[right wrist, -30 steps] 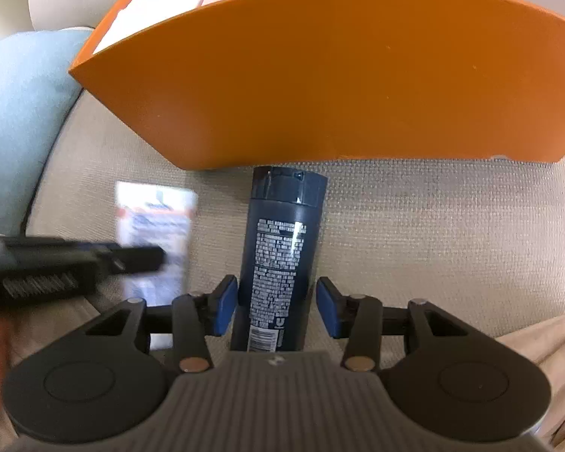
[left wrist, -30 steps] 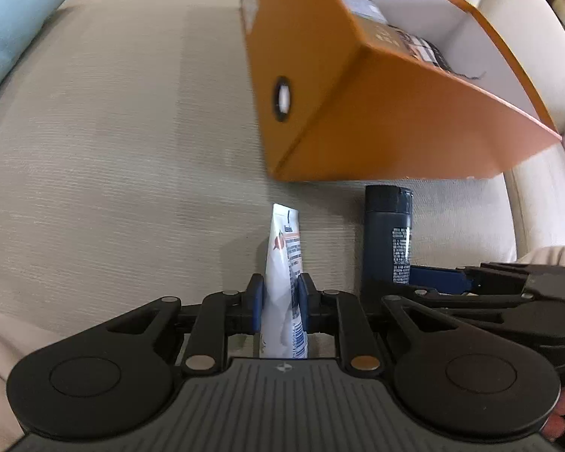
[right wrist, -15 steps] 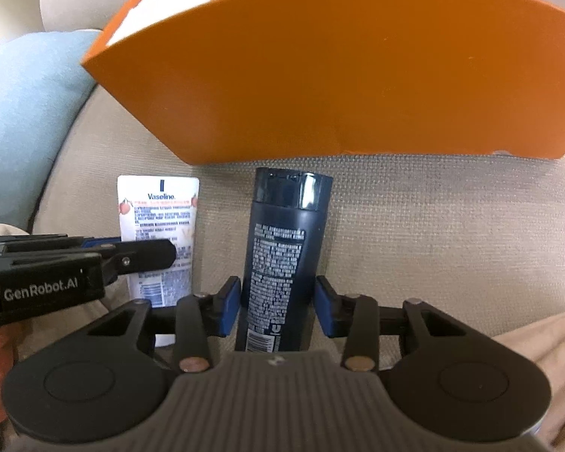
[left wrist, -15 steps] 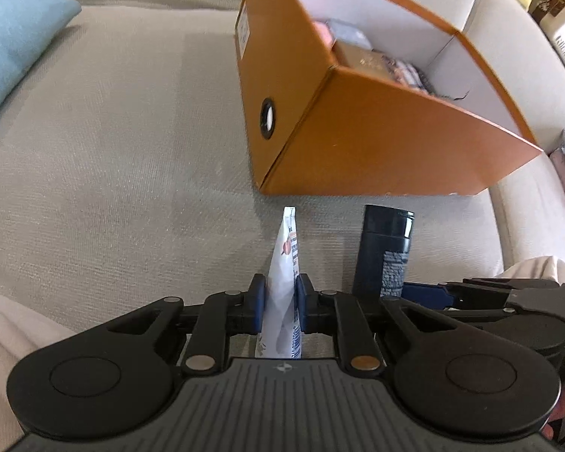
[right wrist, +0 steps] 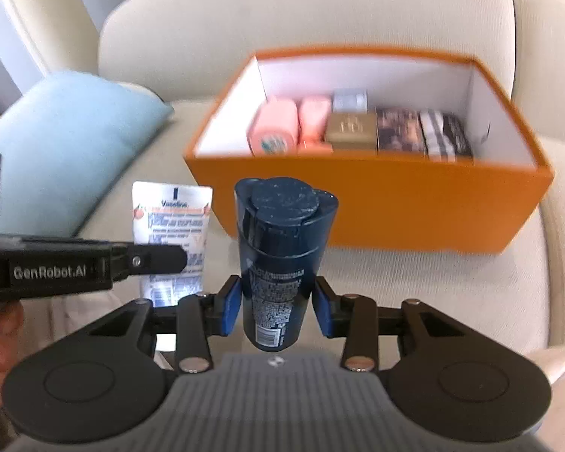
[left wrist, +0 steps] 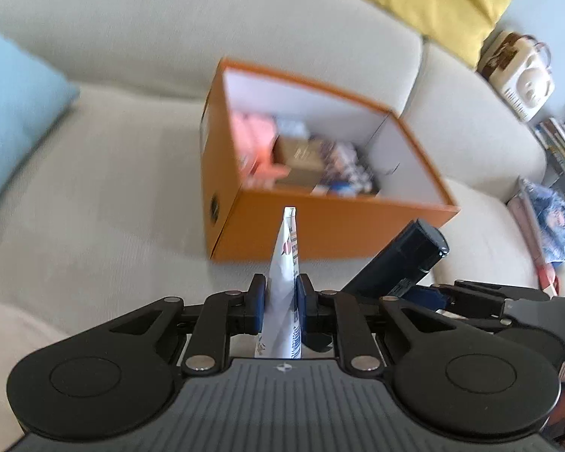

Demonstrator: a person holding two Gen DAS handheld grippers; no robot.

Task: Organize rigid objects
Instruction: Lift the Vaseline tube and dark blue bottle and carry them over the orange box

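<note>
Compared with half a second ago, both grippers are higher above the sofa cushion, so the orange box that then loomed ahead of the fingers now sits below and beyond them, its open top and contents in view. The white Vaseline tube and the dark blue bottle, which lay flat on the cushion, are now lifted off it with the grippers.

The left gripper pinches the tube between its blue pads; the tube runs forward from between the fingers, seen edge-on, its crimped end beyond the tips and in line with the box's near wall. In the right wrist view the same tube shows its printed face, off to the left of the right fingers.

The right gripper has its fingers close on either side of the bottle's lower body, with the left pad against it; a thin gap seems to show at the right pad, so I cannot tell if the grip is firm. The bottle's cap points forward past the fingertips toward the box, where pink items and small cartons stand in a row against the far wall. A light blue pillow lies far left of the fingers.
</note>
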